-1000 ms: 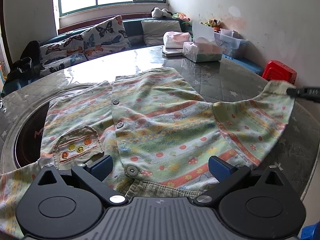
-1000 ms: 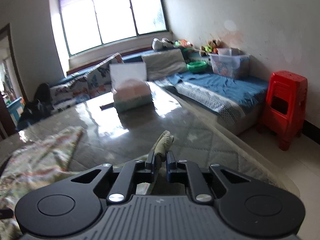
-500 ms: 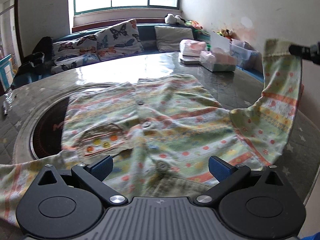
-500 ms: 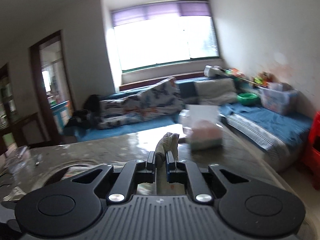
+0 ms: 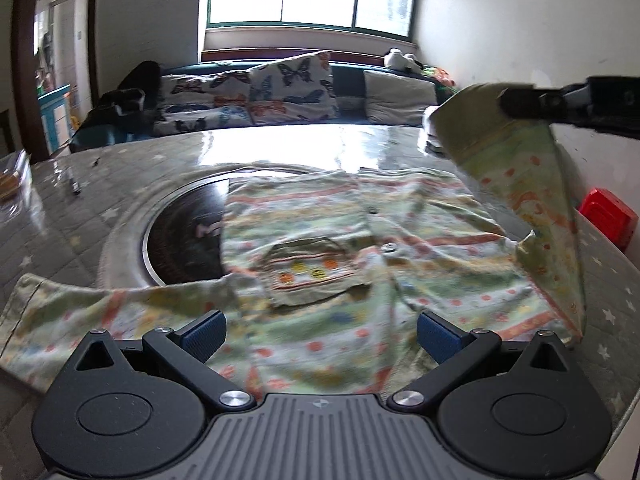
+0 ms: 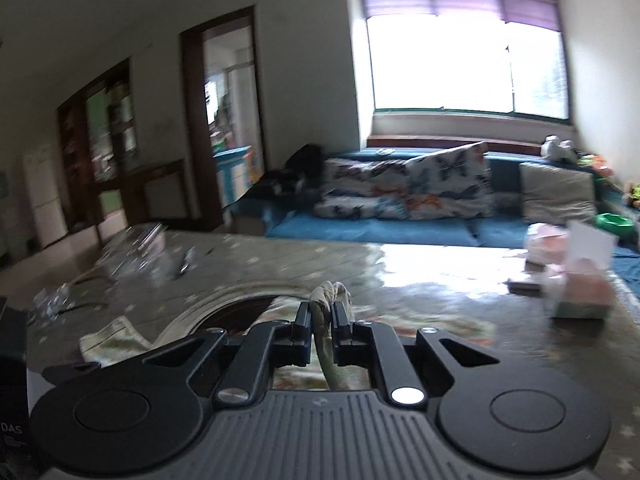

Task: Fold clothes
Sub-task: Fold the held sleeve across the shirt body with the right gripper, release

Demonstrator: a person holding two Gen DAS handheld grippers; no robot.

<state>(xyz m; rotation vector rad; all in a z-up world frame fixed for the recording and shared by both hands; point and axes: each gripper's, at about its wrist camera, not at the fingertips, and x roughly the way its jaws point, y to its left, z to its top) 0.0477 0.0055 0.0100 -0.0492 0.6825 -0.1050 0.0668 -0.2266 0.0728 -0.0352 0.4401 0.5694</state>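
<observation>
While my right gripper (image 6: pixel 321 318) pinches the lifted sleeve cuff (image 6: pixel 329 294) | shirt (image 5: pixel 360 264) lies flat on table (image 5: pixel 120 184), body to the left of the raised sleeve (image 5: pixel 528 184) | left gripper (image 5: pixel 320 334) spread wide, empty, at collar edge | right hand nearer, I judge fold goes leftward.

- The shirt (image 5: pixel 320 280) is a child's buttoned garment, pale green with orange, yellow and white stripes and small dots.
- It lies front-up and mostly flat, partly over a dark round inset.
- A patch pocket (image 5: pixel 316 276) with stitched motifs sits on its chest.
- One sleeve (image 5: pixel 68 320) lies stretched out flat to the left.
- The other sleeve (image 5: pixel 528 184) is lifted above the body, its cuff (image 6: pixel 328 300) pinched and bunched.
</observation>
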